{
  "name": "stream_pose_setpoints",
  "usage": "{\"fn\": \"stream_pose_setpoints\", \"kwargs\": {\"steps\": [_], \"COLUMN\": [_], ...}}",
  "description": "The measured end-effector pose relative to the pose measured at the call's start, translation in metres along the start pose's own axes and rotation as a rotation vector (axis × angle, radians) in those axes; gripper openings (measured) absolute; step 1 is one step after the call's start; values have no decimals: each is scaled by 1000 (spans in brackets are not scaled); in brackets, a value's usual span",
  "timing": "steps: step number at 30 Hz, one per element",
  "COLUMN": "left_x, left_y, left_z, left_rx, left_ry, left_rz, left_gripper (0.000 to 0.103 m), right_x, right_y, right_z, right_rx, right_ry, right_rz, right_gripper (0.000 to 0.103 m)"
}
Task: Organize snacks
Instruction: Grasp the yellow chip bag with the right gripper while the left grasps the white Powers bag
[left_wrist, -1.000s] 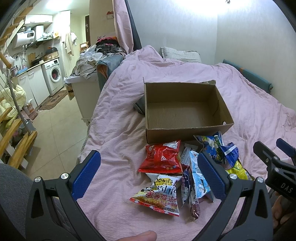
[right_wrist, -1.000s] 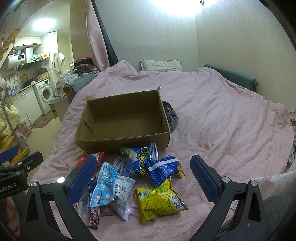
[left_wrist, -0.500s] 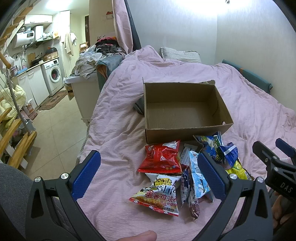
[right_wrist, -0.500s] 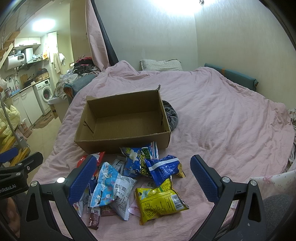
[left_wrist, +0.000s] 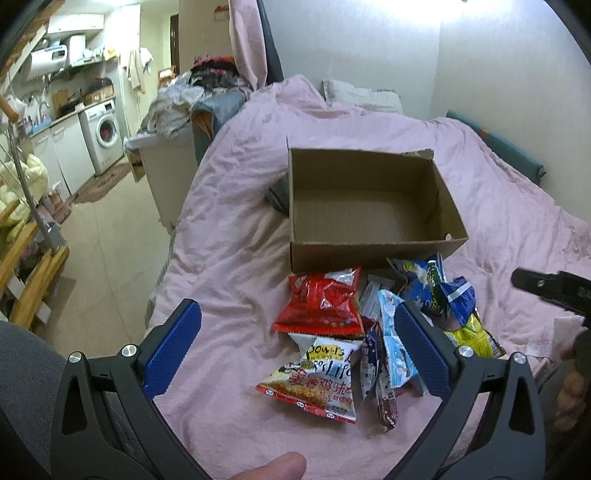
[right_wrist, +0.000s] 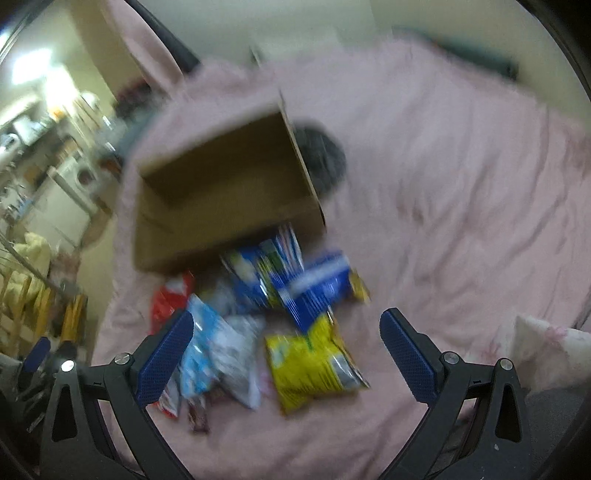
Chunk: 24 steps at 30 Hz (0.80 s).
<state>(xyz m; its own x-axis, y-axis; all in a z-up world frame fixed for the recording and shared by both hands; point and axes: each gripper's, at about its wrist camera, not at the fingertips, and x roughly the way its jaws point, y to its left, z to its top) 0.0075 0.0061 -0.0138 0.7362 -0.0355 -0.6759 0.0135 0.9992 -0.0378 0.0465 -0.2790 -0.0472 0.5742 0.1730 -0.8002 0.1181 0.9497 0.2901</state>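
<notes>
left gripper (left_wrist: 295, 347): jaws wide apart, holding nothing | right gripper (right_wrist: 286, 354): jaws wide apart, view motion-blurred

At the frame's left a washing machine (left_wrist: 105, 133) stands beside white cabinets (left_wrist: 64, 155), with heaped clothes (left_wrist: 192, 98) and a pillow (left_wrist: 364, 99) further right.

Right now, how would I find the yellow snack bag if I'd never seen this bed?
Find the open cardboard box on the pink bed; a pile of snack packets lies just in front of it. At the pile's right edge, below the dark blue bag, sits the yellow bag, the only bright yellow packet there.
</notes>
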Motion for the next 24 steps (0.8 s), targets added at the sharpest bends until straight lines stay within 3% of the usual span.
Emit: {"fn": "stream_pose_setpoints", "kwargs": {"steps": [4, 9, 14, 18, 24], "left_x": [7, 35, 76, 116, 142], "left_y": [5, 13, 23, 26, 6], "left_z": [2, 11, 27, 17, -6], "left_rx": [-11, -19, -14, -46, 16], "left_ry": [41, 177, 385, 592, 750], "left_rz": [18, 40, 13, -48, -116], "left_gripper": [103, 103, 103, 103, 103], "right_x": [55, 93, 105, 103, 103], "right_y": [-17, -6, 16, 31, 25], "right_z": [-3, -23, -44, -52, -53], "right_rx": [6, -116, -212, -243, -187], "right_ry": [288, 425, 429, 389, 424], "right_rz": [0, -45, -60, -76, -45], "right_gripper": [103, 103, 103, 103, 103]}}
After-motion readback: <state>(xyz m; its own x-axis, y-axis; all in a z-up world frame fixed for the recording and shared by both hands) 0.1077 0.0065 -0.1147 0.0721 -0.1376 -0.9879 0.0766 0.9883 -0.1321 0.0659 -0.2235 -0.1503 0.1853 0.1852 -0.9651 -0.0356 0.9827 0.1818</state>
